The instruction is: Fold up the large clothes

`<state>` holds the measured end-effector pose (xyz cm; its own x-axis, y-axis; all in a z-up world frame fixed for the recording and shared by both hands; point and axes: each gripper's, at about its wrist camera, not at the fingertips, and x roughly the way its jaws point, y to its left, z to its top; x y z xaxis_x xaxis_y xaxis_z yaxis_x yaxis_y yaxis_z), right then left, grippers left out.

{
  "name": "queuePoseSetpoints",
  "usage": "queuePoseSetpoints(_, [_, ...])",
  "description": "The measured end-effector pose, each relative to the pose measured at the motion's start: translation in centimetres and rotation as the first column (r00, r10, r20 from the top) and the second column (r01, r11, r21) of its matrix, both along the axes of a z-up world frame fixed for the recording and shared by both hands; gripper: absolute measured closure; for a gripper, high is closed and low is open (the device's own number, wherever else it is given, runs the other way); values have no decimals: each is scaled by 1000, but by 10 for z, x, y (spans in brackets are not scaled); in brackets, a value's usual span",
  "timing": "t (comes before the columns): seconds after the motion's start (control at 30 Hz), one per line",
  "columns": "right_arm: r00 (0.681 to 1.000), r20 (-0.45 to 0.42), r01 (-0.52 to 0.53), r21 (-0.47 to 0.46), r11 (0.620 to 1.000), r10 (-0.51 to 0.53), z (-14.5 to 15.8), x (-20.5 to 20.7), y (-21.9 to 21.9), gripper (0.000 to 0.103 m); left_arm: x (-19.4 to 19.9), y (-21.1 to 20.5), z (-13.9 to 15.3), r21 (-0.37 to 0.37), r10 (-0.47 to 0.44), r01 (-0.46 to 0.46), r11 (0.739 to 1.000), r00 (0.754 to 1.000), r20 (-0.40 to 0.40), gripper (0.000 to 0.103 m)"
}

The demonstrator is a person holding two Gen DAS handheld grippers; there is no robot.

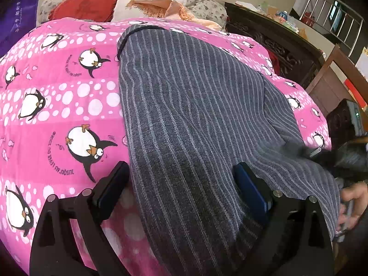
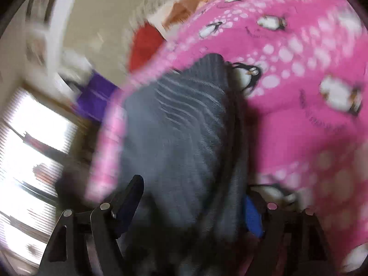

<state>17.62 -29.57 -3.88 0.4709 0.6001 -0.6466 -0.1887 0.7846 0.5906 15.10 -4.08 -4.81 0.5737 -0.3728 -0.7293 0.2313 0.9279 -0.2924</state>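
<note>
A grey striped garment [image 1: 195,115] lies lengthwise on a pink penguin blanket [image 1: 69,105] spread over a bed. My left gripper [image 1: 181,174] hovers low over its near end, open wide. One finger stands over the blanket at the cloth's left edge, the other over the cloth. The blurred right wrist view shows the same garment [image 2: 184,126] running from the blanket [image 2: 299,115] towards my right gripper [image 2: 193,197]. Its jaws stand wide apart with cloth bunched between them, and no firm pinch shows. A hand [image 1: 354,197] holds that gripper at the garment's right corner.
At the head of the bed lie a red pillow [image 1: 85,2], a white one and a peach cloth [image 1: 161,4]. Dark carved wooden furniture [image 1: 287,46] stands along the bed's right side. A purple bag [image 1: 16,11] stands far left. A bright window [image 2: 34,138] is beyond.
</note>
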Motion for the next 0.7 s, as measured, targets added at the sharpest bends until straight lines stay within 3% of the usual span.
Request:
queuePoseSetpoints(0.07, [996, 81, -7, -146, 989, 19, 6, -7, 9, 40, 1, -1, 3, 20, -17, 17, 1000, 1000, -3, 10])
queuePoseSetpoints(0.13, [993, 115, 10, -202, 979, 14, 4, -11, 8, 41, 0, 0, 8, 37, -39, 39, 999, 999, 0, 10])
queuePoseSetpoints(0.23, [988, 152, 37, -202, 979, -6, -2, -20, 3, 44, -2, 3, 11, 59, -57, 55, 997, 998, 36, 9])
queuePoseSetpoints(0.4, [984, 181, 35, -218, 975, 5, -2, -28, 10, 59, 6, -3, -3, -6, -68, 68, 998, 998, 11, 5])
queuePoseSetpoints(0.47, [986, 163, 10, -184, 983, 21, -1, -23, 13, 66, 7, -7, -1, -33, -99, 100, 994, 995, 19, 17])
queuePoseSetpoints(0.6, [991, 134, -8, -114, 993, 23, -4, -19, 13, 71, 3, -5, 8, -54, -81, 84, 995, 995, 60, 63])
queuePoseSetpoints(0.7, [992, 125, -10, -129, 992, 26, 2, -23, 28, 73, -1, 5, 20, -88, -71, 79, 993, 994, 88, 77])
